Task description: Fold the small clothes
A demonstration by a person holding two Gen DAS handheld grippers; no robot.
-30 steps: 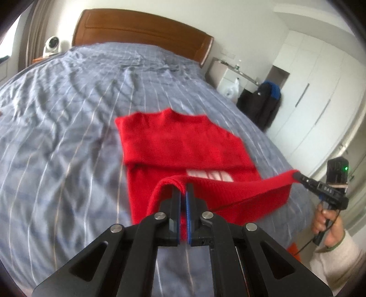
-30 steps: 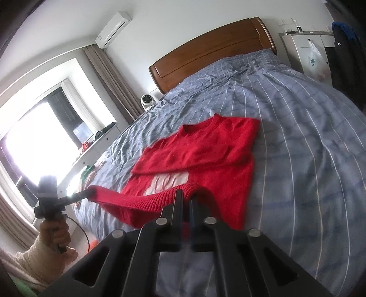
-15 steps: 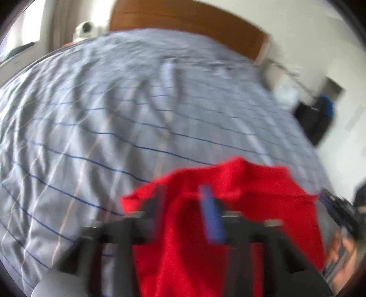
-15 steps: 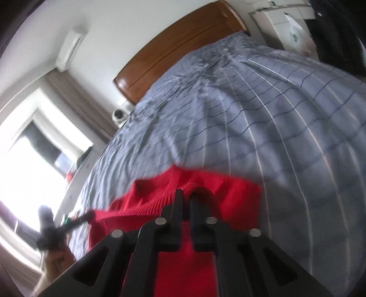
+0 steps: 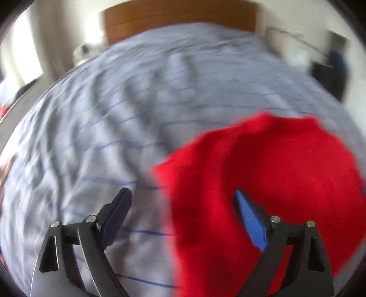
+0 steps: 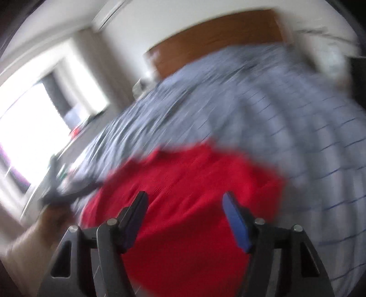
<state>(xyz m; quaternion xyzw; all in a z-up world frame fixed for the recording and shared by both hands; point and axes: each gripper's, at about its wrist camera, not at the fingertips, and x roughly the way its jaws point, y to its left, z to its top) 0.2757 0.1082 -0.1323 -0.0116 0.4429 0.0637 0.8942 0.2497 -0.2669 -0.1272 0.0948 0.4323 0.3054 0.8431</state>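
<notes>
Both claws stand wide apart with nothing pinched in them, their jaws having just been opening. On the left, the left gripper [image 5: 183,201] spreads its dark finger [image 5: 119,210] over bare bedding while its blue-padded finger [image 5: 249,219] sits above red cloth; neither pad presses on anything. Under and right of it the red sweater [image 5: 274,173] lies on the grey-blue checked bedspread [image 5: 91,128], its left edge running roughly down the middle between the two fingers. Motion blur softens both views, so the folds of the garment cannot be made out. At the far end of the bed the wooden headboard [image 5: 178,16] stands against the pale wall.

Further right, the right gripper [image 6: 185,203] hangs over the sweater [image 6: 187,178], whose red cloth fills the gap between its fingers, free of both pads. In this right wrist view a bright window [image 6: 34,128] is at the far left, and below it, beside the sweater's left edge, a blurred dark shape and a pale sleeve [image 6: 27,239] show.
</notes>
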